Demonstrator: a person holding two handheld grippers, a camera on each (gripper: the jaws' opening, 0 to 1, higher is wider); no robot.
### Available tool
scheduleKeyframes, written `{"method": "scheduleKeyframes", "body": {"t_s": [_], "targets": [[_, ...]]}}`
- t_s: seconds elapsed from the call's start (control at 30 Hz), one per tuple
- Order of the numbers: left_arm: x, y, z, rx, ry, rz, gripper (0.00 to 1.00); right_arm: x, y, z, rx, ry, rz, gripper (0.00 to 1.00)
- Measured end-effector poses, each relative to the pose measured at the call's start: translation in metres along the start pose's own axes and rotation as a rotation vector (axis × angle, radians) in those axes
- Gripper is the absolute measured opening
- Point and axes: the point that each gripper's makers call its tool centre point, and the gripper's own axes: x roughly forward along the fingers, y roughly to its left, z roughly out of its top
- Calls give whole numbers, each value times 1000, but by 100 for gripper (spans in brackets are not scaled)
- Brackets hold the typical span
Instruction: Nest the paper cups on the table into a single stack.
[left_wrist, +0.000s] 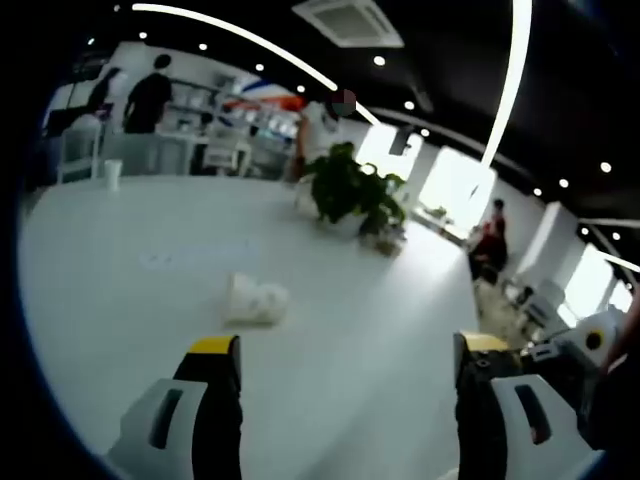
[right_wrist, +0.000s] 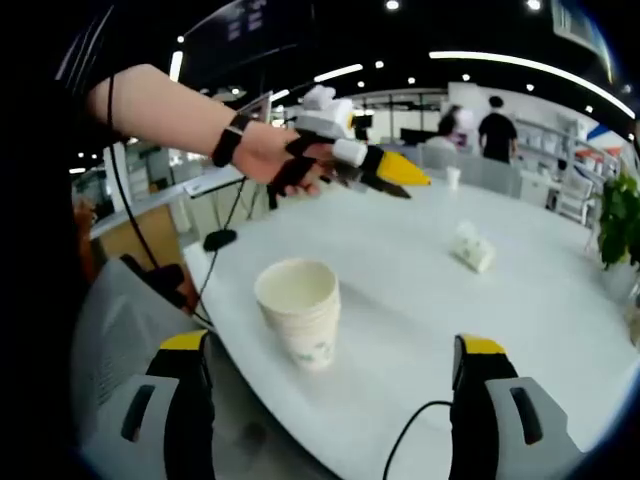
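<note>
An upright stack of nested paper cups (right_wrist: 300, 318) stands near the table's edge, just beyond my open right gripper (right_wrist: 332, 348) and between its jaws' lines. Further out on the white table (right_wrist: 400, 290) a single paper cup (right_wrist: 472, 247) lies on its side. A hand holds my left gripper (right_wrist: 392, 170) above the table, pointing toward that cup. In the left gripper view the lying cup (left_wrist: 255, 300) rests a short way ahead of my open, empty left gripper (left_wrist: 347, 348). Another small cup (left_wrist: 113, 172) stands upright at the table's far side, also seen as the far cup (right_wrist: 453, 177).
A potted plant (left_wrist: 350, 190) sits on the table behind the lying cup. A grey chair (right_wrist: 115, 350) and a black cable (right_wrist: 410, 430) are at the near table edge. People stand by desks in the background.
</note>
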Motion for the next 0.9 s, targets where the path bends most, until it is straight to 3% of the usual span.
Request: {"method": "scheduleKeyframes", "body": {"t_s": [0.4,0.7,0.9], "targets": [[37,53,-8,-59,2,1,85,1,-21,3,2,10,-20,96],[63,67,-19,-36,28,-30,83,11,-24,-1,13,24,-12,95],[75,73,-14,-42,9,-40,82,14,-21,-7,29,41,-1,95]]}}
